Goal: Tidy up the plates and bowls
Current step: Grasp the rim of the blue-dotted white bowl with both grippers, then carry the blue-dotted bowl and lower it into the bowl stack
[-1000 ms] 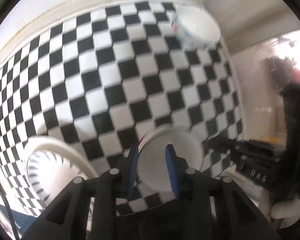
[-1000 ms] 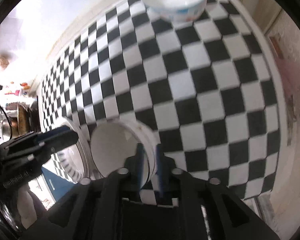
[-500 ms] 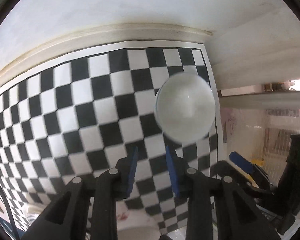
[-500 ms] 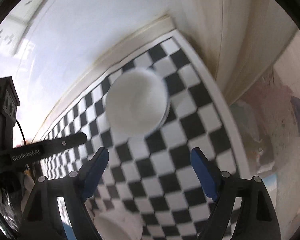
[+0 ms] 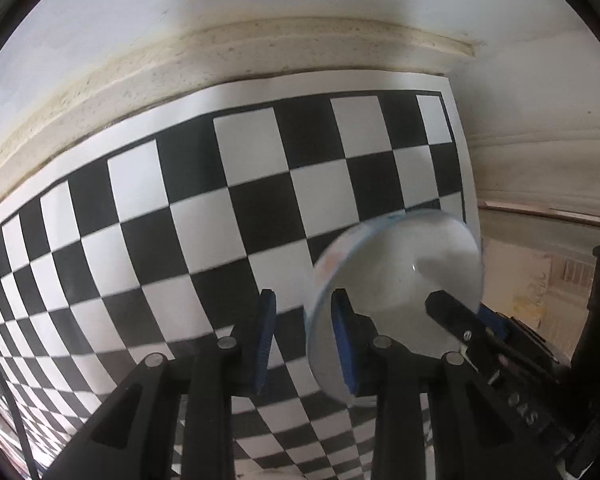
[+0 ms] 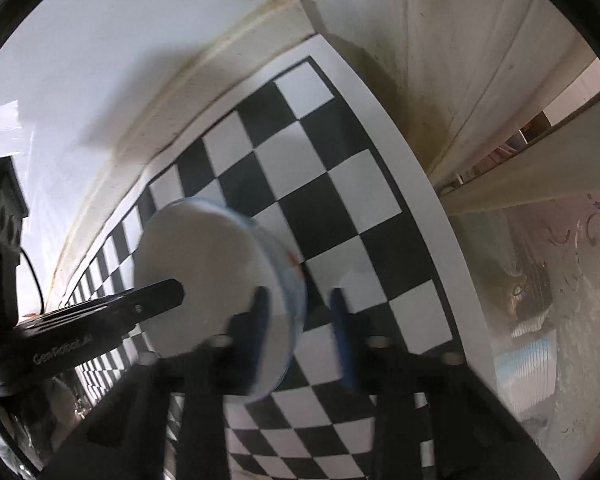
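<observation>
Checkered counter (image 5: 240, 208), left view: white bowl (image 5: 396, 280) near the mat's right edge, left claw (image 5: 304, 336) part open, straddling its rim, unclosed. Right view: right claw (image 6: 300, 332) likewise astride that rim; sorting apparently unfinished.

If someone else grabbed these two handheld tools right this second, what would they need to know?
Left tool: open, empty, its right finger inside the white bowl, its left finger outside the rim.
Right tool: open, empty, straddling the bowl's opposite rim.
The bowl sits near the far right corner of the checkered mat.
Done: nothing visible here confirms it.
Left: probably close on the rim, lift, and put the bowl with the other dishes, which are out of view.
</observation>
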`<action>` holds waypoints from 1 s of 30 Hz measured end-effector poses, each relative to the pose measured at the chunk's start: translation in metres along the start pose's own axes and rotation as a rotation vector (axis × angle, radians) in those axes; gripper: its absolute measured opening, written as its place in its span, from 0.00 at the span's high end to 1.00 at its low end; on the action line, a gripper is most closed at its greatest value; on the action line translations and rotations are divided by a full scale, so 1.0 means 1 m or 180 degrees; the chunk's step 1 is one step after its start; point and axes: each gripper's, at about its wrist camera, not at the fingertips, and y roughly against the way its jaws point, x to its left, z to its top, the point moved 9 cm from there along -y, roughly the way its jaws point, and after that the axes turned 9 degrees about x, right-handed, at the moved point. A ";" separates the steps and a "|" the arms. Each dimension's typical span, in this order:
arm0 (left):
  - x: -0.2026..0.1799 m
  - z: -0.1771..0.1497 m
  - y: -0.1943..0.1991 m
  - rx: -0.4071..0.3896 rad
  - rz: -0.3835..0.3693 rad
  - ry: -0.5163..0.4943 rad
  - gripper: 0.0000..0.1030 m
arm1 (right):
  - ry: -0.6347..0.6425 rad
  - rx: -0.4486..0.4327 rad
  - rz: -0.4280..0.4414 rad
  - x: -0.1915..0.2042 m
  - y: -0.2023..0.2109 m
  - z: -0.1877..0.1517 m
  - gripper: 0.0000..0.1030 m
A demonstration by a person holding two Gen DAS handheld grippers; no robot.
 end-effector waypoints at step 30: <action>-0.031 -0.098 0.050 -0.0341 0.0191 -0.0292 0.90 | 0.0449 -0.0231 0.0039 0.046 0.058 -0.100 0.91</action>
